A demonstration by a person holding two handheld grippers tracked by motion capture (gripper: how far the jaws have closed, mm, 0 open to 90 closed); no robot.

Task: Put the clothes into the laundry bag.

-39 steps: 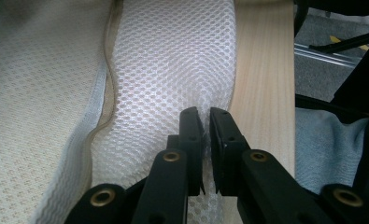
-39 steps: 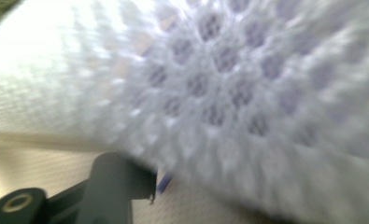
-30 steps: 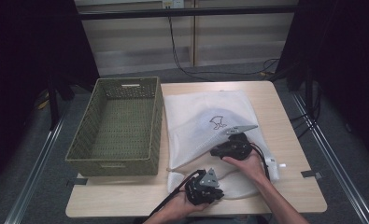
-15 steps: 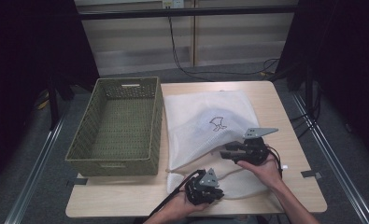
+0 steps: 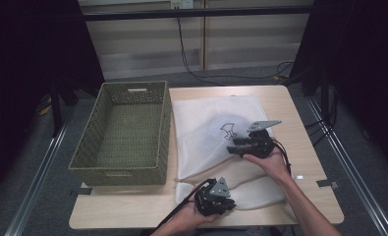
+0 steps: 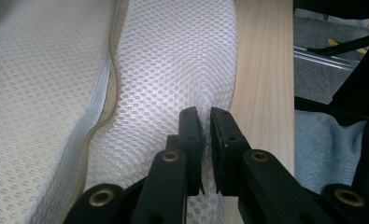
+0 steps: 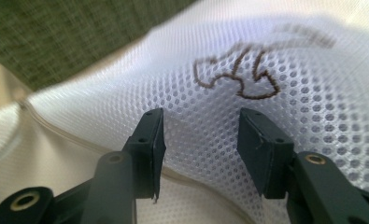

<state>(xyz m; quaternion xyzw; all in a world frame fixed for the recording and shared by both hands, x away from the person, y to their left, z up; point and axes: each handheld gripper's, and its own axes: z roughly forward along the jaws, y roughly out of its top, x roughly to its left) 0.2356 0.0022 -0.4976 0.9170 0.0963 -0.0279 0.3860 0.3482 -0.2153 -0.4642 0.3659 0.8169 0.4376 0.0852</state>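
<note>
High view shows a wooden table (image 5: pixel 309 123) with a green woven basket (image 5: pixel 120 132) on its left half, and a white mesh laundry bag (image 5: pixel 206 125) lying flat just right of it, across the middle of the table. The basket looks empty, so the bag has not gone in yet, if that is where it is headed. As I judge it, the work is in an early stage of folding or gathering the bag: its near edge is already bunched up, while the far part lies spread out.

At the near edge, the left gripper (image 5: pixel 212 198) has its jaws pressed together on a fold of the bag's mesh (image 6: pixel 173 70), which the left gripper view shows pinched between the pads. Farther off and to the right, the right gripper (image 5: pixel 236 145) hovers over the bag with its jaws spread; they have just been opening, and nothing is gripped, though mesh lies beneath them.

No readable writing or brand appears. A brown embroidered outline motif (image 7: pixel 238 74) sits on the bag, its shape unclear.
</note>
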